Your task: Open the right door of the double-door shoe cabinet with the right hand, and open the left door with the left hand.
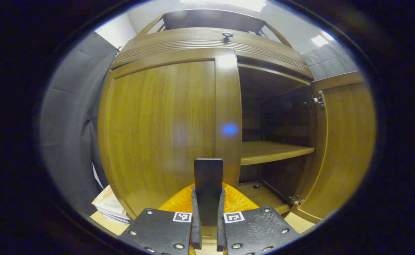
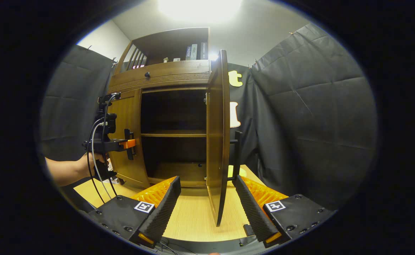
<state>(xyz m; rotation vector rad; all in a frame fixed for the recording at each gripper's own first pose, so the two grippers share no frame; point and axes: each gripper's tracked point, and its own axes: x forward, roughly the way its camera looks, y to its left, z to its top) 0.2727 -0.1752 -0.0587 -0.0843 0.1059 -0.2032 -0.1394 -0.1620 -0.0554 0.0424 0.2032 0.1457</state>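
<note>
The shoe cabinet [image 2: 165, 117] has its right door [image 2: 218, 141] swung wide, and my right gripper [image 2: 205, 205] hangs spread and empty astride its edge. The left door [image 1: 165, 131] looks closed, with my left gripper [image 1: 208, 212] clamped on its handle [image 1: 208, 177], so I'd pull slowly along the hinge arc to avoid slipping.

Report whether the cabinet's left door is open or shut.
Shut. The left door lies flush against the cabinet front, while the right door stands swung out, baring the shelf. The left gripper clamps its handle.

Light wooden table [image 2: 193, 216] under shoe cabinet [image 2: 165, 127], papers [image 1: 110, 207].
</note>
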